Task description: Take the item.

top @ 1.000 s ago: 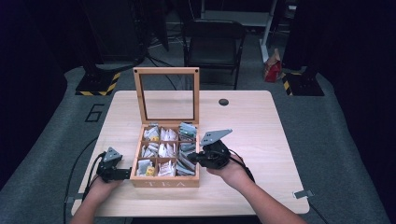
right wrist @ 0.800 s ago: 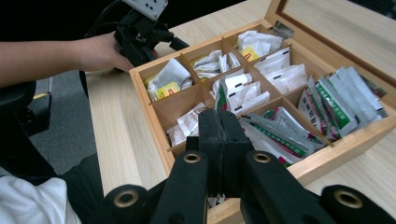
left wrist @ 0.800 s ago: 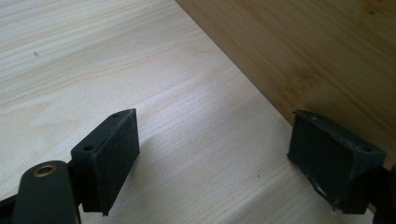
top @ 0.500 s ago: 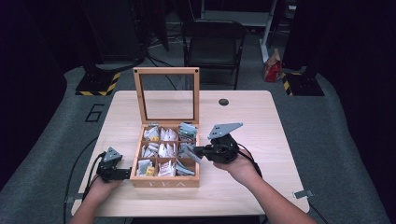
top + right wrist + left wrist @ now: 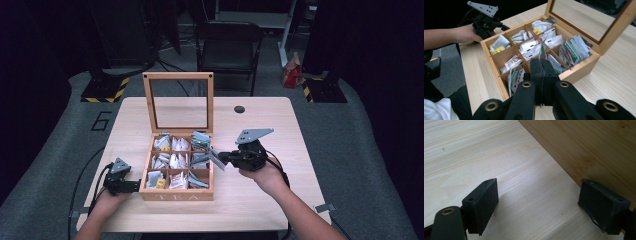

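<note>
While the left tool [image 5: 131,185] is kept low on the table [image 5: 260,200] with its jaws spread beside the left wall of the wooden tea box [image 5: 176,192], the right tool [image 5: 223,158] has been drawn away from the box toward the right and lifted a little since a second ago. Its jaws are seen pressed together on a thin tea packet [image 5: 542,51], which has been carried clear of the compartments and is now held edge-on just past the box's right rim. In the high view the packet [image 5: 216,159] is seen hanging off the jaw tips. The glass lid [image 5: 179,102] is unchanged, standing upright and open.
</note>
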Available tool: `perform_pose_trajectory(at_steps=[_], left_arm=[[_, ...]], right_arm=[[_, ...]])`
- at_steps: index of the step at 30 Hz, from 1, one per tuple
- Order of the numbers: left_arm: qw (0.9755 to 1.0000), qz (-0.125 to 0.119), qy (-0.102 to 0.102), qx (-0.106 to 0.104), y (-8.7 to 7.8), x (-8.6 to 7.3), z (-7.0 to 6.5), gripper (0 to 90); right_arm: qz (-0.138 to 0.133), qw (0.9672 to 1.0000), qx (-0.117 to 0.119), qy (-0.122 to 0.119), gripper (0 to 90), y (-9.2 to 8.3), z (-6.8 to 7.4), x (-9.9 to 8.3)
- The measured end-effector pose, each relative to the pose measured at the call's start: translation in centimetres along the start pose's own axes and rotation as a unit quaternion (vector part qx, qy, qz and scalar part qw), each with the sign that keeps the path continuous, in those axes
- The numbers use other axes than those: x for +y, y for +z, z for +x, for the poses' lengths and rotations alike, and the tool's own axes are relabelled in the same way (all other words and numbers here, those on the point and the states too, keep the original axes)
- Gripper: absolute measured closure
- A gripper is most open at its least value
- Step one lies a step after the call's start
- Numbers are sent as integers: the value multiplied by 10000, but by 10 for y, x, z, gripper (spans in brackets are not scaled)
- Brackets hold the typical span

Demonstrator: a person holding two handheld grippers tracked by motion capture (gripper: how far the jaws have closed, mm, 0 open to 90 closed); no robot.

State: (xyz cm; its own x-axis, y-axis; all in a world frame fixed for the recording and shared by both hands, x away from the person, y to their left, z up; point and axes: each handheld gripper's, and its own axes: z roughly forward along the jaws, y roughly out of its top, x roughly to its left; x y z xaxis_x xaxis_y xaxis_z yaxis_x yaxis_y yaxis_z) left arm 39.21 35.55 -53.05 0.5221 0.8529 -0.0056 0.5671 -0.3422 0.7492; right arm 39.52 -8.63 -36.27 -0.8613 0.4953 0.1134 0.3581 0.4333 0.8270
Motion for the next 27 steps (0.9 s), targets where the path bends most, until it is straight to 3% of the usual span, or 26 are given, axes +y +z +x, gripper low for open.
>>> perform_pose_trajectory(at_steps=[27], left_arm=[[10000, 0, 2, 0, 0, 0, 0, 159]], right_arm=[[-44, 9970, -679, 377, 900, -37, -39, -31]])
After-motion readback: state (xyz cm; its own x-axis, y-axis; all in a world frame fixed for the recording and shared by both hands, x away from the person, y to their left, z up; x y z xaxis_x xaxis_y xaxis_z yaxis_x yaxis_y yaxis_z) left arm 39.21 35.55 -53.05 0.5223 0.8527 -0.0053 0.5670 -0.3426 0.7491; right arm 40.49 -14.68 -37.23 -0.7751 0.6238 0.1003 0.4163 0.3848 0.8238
